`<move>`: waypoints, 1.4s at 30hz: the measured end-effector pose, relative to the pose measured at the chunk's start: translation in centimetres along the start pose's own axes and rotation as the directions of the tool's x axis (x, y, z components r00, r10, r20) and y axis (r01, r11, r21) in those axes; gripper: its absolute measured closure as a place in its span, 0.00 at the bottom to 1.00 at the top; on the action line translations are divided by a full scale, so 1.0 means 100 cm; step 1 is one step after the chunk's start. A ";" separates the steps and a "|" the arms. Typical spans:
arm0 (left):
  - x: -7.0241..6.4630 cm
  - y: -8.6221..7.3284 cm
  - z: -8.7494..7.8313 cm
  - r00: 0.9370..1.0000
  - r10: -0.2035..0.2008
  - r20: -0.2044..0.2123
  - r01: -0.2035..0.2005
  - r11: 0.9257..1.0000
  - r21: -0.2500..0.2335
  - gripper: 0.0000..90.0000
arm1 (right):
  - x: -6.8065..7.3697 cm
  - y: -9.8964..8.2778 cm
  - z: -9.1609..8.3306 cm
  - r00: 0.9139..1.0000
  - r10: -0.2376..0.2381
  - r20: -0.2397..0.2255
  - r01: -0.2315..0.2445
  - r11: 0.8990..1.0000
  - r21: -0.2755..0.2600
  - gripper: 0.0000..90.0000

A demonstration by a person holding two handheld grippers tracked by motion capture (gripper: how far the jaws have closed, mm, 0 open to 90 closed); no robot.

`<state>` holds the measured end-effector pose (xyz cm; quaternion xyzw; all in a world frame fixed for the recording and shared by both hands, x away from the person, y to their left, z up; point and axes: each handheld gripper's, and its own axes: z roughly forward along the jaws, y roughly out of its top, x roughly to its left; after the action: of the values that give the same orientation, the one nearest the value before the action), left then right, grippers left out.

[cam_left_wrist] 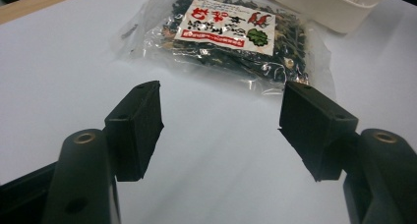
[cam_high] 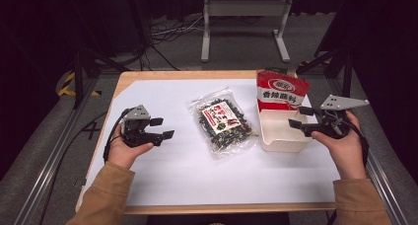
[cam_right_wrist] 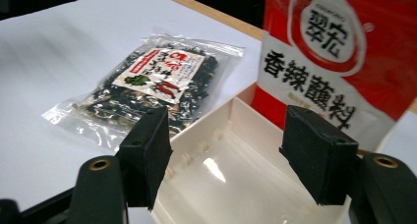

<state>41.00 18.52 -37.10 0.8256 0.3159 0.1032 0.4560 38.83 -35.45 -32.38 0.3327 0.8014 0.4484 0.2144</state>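
Underneath, white sheet (cam_high: 197,170) over wooden table (cam_high: 172,75).

Bright white tabletop (cam_high: 177,175), dark surroundings (soft, slightly blurred).

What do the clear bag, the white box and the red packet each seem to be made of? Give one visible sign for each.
Clear bag: thin glossy plastic film; it crinkles and shows its dark contents.
White box: probably rigid moulded plastic; smooth walls with a shiny glint.
Red packet: printed plastic or foil laminate, likely; slightly glossy.
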 end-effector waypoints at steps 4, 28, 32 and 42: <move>0.004 0.001 0.001 0.999 -0.042 0.001 0.042 0.999 0.018 0.37 | 0.009 -0.004 0.003 1.000 -0.013 -0.006 0.013 1.000 -0.004 0.38; 0.018 0.028 0.041 0.990 -0.142 -0.024 0.143 0.989 0.040 0.27 | 0.029 0.000 0.018 0.995 -0.081 -0.059 0.082 0.997 0.012 0.38; 0.022 0.032 0.049 0.986 -0.164 -0.027 0.165 0.985 0.045 0.29 | 0.030 0.000 0.015 0.995 -0.079 -0.055 0.080 0.997 0.007 0.38; 0.030 0.051 0.072 0.987 -0.149 -0.058 0.152 0.987 0.048 0.28 | 0.037 -0.006 0.008 0.996 -0.080 -0.045 0.081 0.997 0.012 0.38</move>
<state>48.80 13.46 -37.37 0.8079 0.3919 0.0825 0.4323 36.58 -32.50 -33.47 0.2916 0.8219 0.4412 0.2119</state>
